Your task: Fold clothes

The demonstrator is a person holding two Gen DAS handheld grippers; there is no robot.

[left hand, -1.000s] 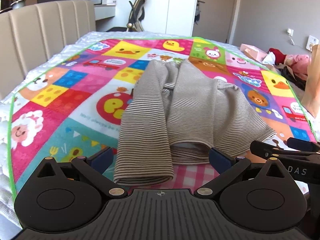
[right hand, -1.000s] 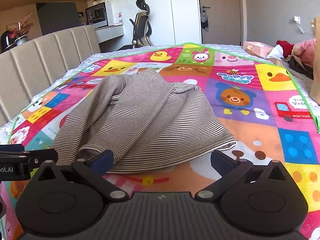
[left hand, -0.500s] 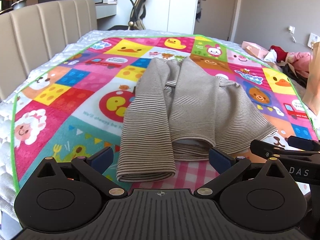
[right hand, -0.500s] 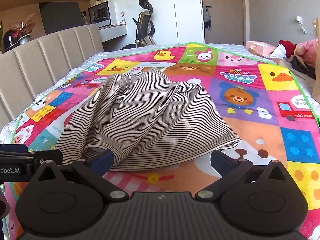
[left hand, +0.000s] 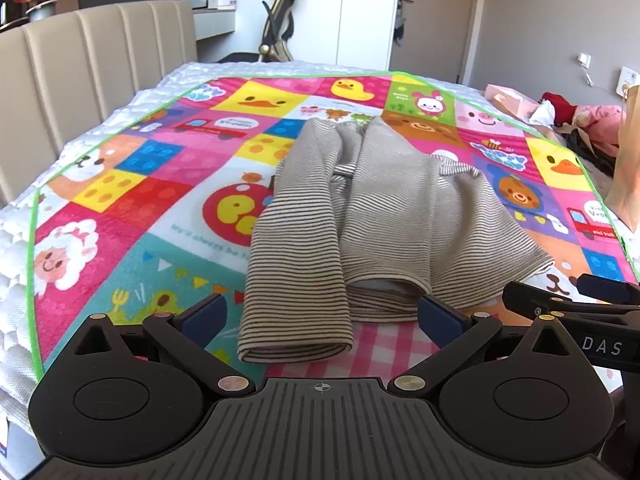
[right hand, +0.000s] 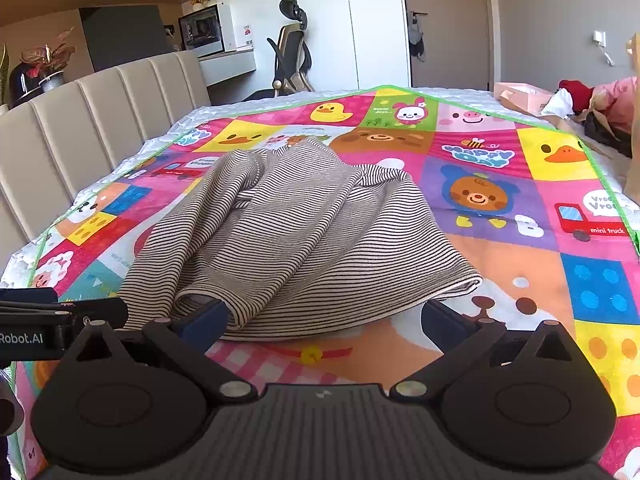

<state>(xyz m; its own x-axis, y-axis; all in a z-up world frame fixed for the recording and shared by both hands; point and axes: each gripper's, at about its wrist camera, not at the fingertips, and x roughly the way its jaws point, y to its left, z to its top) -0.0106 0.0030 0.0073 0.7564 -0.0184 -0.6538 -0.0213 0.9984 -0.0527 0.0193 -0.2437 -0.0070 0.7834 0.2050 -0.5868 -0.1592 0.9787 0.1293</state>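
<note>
From my left, the bed's padded headboard (left hand: 80,64) runs along the edge of the cartoon play mat (left hand: 132,184) spread over the bed. My left gripper (left hand: 320,316) hovers low at the near edge of the mat, level and pointing straight up the bed, its blue-padded fingers (left hand: 204,314) spread wide with nothing between them. Directly ahead of that gap lies the striped long-sleeve top (left hand: 380,216), roughly in the middle of the mat. Its long axis runs away from me, hem end nearest, neck end far. One sleeve (left hand: 296,280) is laid down the left side of the body, and its cuff end sits just in front of my left fingers, a little left of centre.

The relation that matters, as I judge it: the garment's near edge lies right before both grippers, so whichever fold comes next starts from this near end. The left gripper is closer to the sleeve; the right one is closer to the hem corner.

Moving right, my right gripper (right hand: 324,320) sits beside the left at about the same height, also level and aimed up the bed. Its fingers (right hand: 202,320) are likewise apart and holding nothing; the left one looks to be touching or just under the rumpled hem (right hand: 320,312), though I cannot tell which. Beyond the mat's right edge, a heap of clothes (right hand: 600,96) lies at the far corner.
</note>
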